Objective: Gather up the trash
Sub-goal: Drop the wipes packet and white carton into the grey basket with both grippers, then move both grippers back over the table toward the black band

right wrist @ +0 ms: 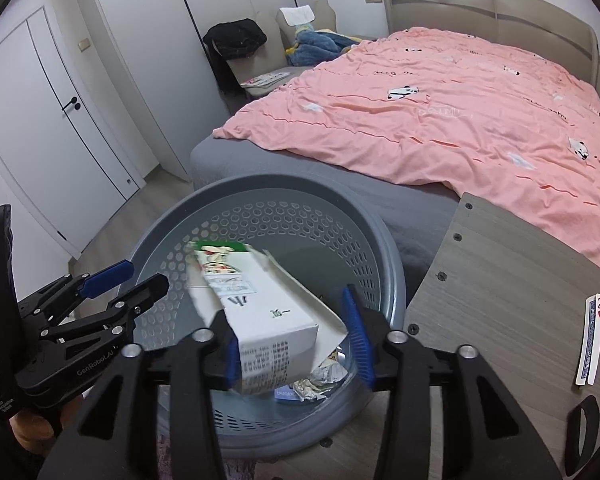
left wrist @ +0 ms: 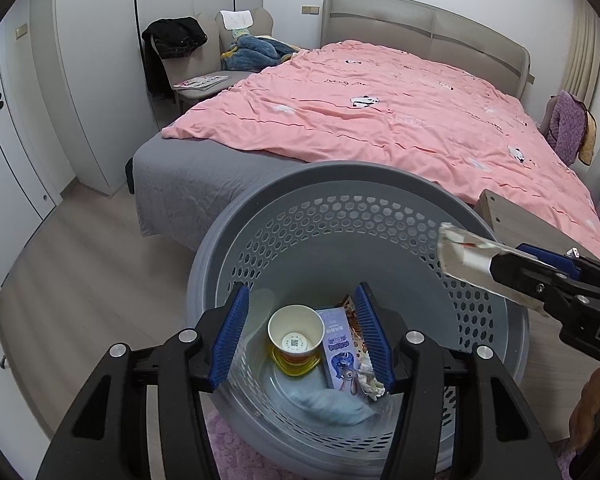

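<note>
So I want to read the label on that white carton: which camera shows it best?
The right wrist view: the white carton fills the middle between the open right tongs, printed faces toward the camera, though blurred. The left wrist view shows only a blurred, edge-on end over the grey basket.

Even, soft indoor light; strong fisheye bending, dark corner vignette; falling carton (right wrist: 256, 312) motion-blurred.

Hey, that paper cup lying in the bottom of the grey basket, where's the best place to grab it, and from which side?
Probably the rim of the paper cup: its open mouth faces up out of the grey basket, so come straight down from above, one finger inside and one outside the wall. The carton beside it crowds a sideways grip.
</note>
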{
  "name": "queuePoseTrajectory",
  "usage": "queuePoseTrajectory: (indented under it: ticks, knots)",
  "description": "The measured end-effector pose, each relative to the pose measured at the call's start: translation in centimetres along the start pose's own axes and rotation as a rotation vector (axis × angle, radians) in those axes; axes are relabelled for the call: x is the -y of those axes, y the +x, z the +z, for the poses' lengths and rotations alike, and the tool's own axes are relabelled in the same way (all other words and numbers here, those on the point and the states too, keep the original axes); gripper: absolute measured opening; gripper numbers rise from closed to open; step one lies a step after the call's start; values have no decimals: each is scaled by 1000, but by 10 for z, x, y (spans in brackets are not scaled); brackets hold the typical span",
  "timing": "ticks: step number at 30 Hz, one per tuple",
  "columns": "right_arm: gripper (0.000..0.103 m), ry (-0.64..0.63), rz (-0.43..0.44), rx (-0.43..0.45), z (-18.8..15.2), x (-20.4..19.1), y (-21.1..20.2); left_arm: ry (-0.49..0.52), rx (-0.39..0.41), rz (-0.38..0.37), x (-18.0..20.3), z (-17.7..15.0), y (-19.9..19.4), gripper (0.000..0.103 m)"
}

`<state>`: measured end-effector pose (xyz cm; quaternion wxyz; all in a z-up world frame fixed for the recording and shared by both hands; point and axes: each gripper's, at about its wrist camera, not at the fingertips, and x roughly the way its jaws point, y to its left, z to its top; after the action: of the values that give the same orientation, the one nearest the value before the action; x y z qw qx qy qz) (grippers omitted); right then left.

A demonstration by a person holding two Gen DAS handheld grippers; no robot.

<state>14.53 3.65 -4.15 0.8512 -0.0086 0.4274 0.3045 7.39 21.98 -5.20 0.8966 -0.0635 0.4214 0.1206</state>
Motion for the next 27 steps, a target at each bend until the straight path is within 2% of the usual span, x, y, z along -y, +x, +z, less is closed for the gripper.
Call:
queuePoseTrajectory:
  ticks: [1, 3, 13, 27]
  knots:
    - [64, -3, -2, 8, 0, -1, -1, -4, 1, 2, -2, 0, 0, 60]
    - [69, -6, -2, 15, 1, -2, -2, -9, 3, 9, -3, 0, -1, 62]
    - [69, -8, -4, 7, -1, -2, -3, -28, 8, 20, -8, -3, -7, 65]
    - [70, 2, -5, 24, -12, 0, -14, -22, 21, 32, -6, -8, -19, 75]
